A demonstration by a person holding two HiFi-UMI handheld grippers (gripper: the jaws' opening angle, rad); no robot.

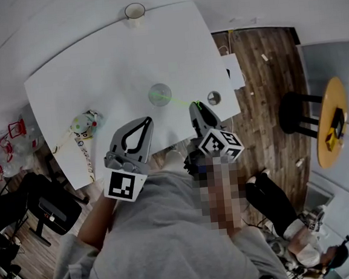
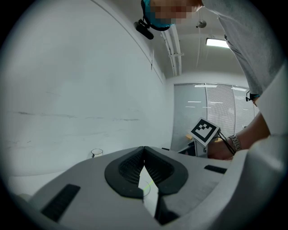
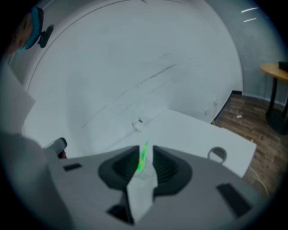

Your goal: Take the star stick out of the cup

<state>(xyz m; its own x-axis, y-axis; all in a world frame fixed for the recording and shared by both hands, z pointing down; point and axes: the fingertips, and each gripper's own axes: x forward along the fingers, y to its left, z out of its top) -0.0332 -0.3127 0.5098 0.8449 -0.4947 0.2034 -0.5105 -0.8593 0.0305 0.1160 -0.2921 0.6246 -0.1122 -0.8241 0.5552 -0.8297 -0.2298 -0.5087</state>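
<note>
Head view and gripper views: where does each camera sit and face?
Head view: on the person's head, facing steeply down at table; shows torso, left gripper, right gripper.
Left gripper view: on that gripper, facing a wall past shut jaws; wrist visible.
Right gripper view: on that gripper, facing across the table, jaws on star stick.
Shared: head and right views show the stick.

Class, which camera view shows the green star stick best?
The head view: the green star stick runs from the clear cup to the right gripper. The right gripper view shows only a blurred stretch between its jaws; the left gripper view, a faint green streak below its shut jaws.
</note>
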